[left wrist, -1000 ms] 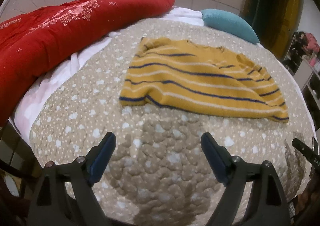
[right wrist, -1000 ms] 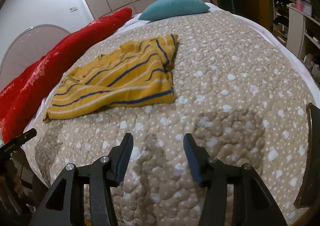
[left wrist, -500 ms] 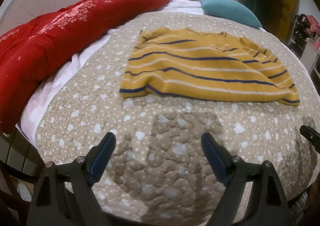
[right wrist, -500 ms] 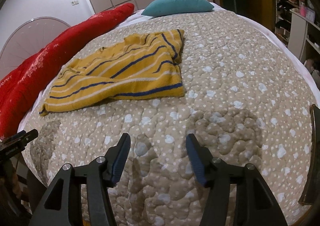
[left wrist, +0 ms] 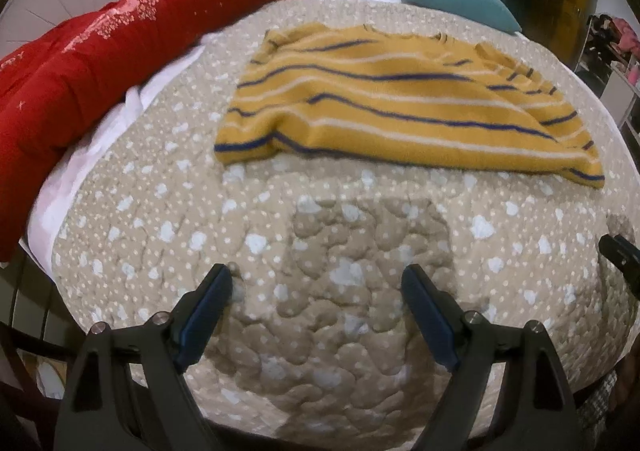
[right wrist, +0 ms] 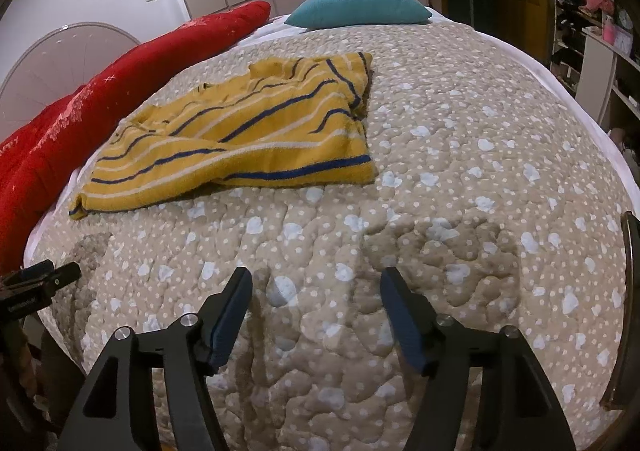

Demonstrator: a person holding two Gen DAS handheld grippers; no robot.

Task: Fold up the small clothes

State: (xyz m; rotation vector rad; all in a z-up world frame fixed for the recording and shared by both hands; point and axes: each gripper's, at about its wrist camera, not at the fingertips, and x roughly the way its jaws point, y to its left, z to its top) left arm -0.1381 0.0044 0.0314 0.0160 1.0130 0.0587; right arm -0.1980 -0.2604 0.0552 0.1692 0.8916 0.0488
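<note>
Left tongs and right tongs match: black angular arms, silver screws, ribbed blue pads inside.

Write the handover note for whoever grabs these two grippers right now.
Left gripper: open, empty, above the quilt, short of the garment.
Right gripper: open, empty, also above bare quilt.
Yellow striped sweater: lies loosely spread and rumpled on the quilt, ahead of both grippers, near the red blanket and the teal pillow; neither gripper touches it.
Done: no fold visible; one sleeve area looks bunched.
Left: reach the sweater, flatten it, fold sleeves in, then fold the body.
</note>
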